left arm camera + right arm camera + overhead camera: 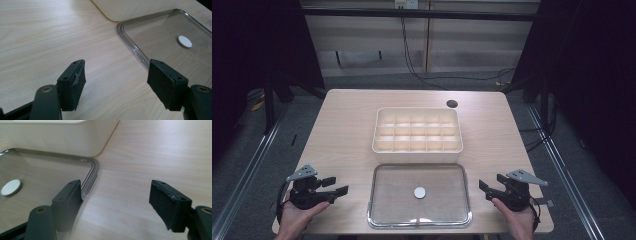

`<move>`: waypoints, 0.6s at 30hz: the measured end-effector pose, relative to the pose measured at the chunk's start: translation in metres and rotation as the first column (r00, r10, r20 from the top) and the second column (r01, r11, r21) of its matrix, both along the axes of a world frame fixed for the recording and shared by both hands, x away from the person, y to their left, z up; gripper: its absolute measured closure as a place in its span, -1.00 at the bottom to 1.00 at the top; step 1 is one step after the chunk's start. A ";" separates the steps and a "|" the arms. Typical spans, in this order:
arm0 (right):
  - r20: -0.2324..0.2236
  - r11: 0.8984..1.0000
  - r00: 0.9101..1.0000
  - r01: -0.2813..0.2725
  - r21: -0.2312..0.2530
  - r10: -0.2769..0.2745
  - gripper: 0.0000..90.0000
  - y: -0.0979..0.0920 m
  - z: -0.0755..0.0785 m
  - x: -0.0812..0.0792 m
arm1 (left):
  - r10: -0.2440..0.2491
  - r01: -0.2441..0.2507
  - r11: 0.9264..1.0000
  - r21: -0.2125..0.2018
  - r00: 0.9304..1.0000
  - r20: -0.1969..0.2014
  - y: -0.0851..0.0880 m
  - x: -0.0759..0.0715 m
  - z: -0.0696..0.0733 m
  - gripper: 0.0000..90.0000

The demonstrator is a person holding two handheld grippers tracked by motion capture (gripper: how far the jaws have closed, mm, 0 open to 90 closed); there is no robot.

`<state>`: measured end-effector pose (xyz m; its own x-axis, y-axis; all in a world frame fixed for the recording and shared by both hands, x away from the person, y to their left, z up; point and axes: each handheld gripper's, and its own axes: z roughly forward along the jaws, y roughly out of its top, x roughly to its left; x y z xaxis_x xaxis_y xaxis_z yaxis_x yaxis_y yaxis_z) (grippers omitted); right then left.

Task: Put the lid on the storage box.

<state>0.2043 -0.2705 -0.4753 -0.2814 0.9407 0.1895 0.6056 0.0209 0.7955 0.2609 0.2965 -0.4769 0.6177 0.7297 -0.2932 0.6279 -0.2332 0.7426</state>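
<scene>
A pale wooden table stands in a dim room, a cream divider box at its middle and a clear lid lying flat just in front of it – long axis running side to side. The left gripper and right gripper flank the lid's 2 short ends, each near but apart from the rim, jaws spread and empty – both about equally close, pointing inward at the lid
</scene>
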 end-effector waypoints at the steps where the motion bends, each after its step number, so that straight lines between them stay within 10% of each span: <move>1: -0.005 1.000 1.000 -0.019 0.023 0.019 -0.43 -0.001 0.000 0.000 | 0.000 0.000 1.000 0.000 1.000 0.000 0.000 0.000 0.000 -0.35; 18: 0.002 0.997 0.998 -0.059 0.040 0.059 -0.08 0.009 0.013 -0.003 | -0.086 0.086 0.996 -0.006 0.996 -0.018 -0.007 -0.004 0.003 -0.06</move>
<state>0.2016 -0.2610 -0.4623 -0.3360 0.9143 0.2261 0.6034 0.0246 0.7971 0.2573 0.2898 -0.4743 0.6728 0.6723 -0.3089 0.6191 -0.2829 0.7326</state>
